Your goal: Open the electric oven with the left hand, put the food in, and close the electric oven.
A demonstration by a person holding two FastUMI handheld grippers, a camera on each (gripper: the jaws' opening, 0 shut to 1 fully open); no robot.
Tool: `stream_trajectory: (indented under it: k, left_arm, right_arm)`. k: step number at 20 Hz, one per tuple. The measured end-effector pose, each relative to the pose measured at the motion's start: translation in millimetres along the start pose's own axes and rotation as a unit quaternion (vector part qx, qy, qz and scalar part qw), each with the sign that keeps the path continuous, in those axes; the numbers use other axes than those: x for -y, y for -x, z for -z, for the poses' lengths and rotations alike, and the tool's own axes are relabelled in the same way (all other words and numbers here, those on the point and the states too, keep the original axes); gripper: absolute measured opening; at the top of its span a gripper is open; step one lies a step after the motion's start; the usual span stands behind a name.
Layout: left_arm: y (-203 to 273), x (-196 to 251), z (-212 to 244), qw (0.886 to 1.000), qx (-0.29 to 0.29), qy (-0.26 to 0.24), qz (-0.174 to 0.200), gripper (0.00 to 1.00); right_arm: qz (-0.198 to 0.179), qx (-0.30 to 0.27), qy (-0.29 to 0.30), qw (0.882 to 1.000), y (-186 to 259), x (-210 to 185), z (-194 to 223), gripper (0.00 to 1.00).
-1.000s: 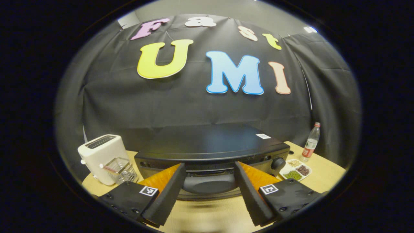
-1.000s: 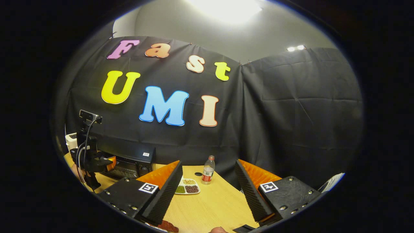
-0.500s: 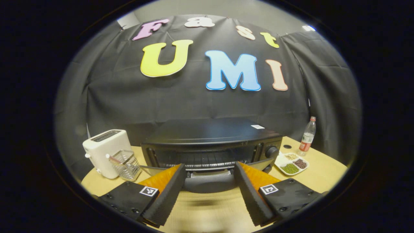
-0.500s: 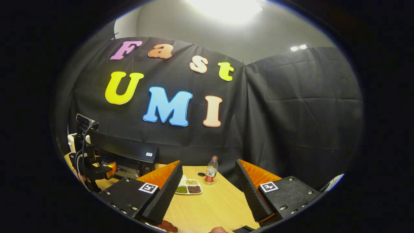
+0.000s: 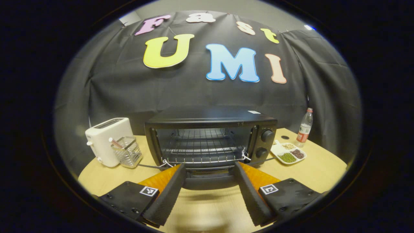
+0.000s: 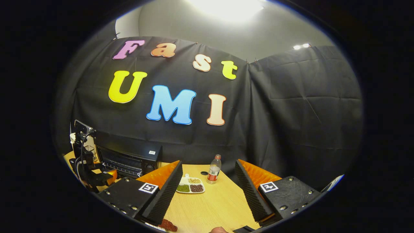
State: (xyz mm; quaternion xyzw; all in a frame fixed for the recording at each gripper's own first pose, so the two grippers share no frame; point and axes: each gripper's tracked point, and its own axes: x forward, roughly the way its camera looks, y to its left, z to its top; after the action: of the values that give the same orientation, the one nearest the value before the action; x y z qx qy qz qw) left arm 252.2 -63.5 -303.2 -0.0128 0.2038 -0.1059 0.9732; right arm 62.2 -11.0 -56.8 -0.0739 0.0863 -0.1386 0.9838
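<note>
I saw the oven [image 5: 210, 136] standing at the middle of the table [image 5: 310, 168], its long side running across my left claw view, its mouth facing me. Its door [image 5: 208, 179] hung down flat toward me, the handle lying between the spread fingers of my left claw [image 5: 208, 194], which gripped nothing I could make out. A wire rack [image 5: 200, 145] showed inside. Two knobs [image 5: 263, 144] sat at the oven's right end, and a small white sticker on its top was too small to read.

Left of the oven stood a white toaster [image 5: 108, 140] and, just beside it, a clear cup [image 5: 126, 151]. To the right lay a divided dish [image 5: 288, 154] of beans, then a bottle [image 5: 303, 127] whose label I could not read.

My right claw [image 6: 208, 194] hung released above the table, well right of the oven [image 6: 129, 158], with a reddish food piece [image 6: 168, 225] at the bottom edge.
</note>
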Motion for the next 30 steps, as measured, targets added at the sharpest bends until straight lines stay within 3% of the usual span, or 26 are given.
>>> stream_trajectory:
  k: [1,2,9,11,17,18,23,24,25,30]
  left_arm:
    - [0.9,0.6,3.5,1.000,-0.001,-0.001,0.001,0.94]
    - [2.8,0.9,6.4,1.000,-0.001,-0.001,0.001,1.00]
    - [14.6,4.5,44.9,1.000,-0.026,-0.012,0.009,1.00]
    - [17.7,5.6,66.4,0.999,-0.049,0.000,0.015,0.94]
    - [14.3,2.2,97.9,0.997,-0.078,0.002,0.017,1.00]
    - [15.6,3.0,98.3,0.997,-0.081,-0.002,0.020,0.95]
    - [41.5,1.2,58.9,0.999,-0.044,0.007,0.020,0.94]
    - [49.9,1.2,45.0,0.999,-0.032,0.011,0.017,0.92]
    - [60.2,3.1,31.5,1.000,-0.019,0.016,0.016,0.97]
    - [112.9,7.0,-41.0,0.998,0.053,0.032,0.008,0.97]
  right_arm:
    - [-0.002,-0.002,0.000,1.000,-1.1,-0.6,0.2,0.98]
    - [-0.003,-0.003,0.000,1.000,-2.0,-1.0,1.1,0.98]
    - [-0.012,-0.018,0.000,1.000,-1.4,-11.3,10.0,0.98]
    - [-0.012,-0.017,0.002,1.000,0.4,-13.8,9.9,0.98]
    - [-0.022,-0.024,0.013,0.999,2.0,-26.1,15.2,0.98]
    - [-0.027,-0.026,0.015,0.999,2.1,-28.5,17.2,0.98]
    - [-0.090,-0.065,-0.001,0.994,3.8,-47.1,38.7,0.96]
    - [-0.110,-0.084,-0.013,0.990,5.0,-51.1,47.5,0.99]
    - [-0.124,-0.098,-0.025,0.987,7.2,-51.9,55.5,0.98]
    - [-0.175,-0.167,-0.074,0.967,12.1,-53.3,95.9,0.99]
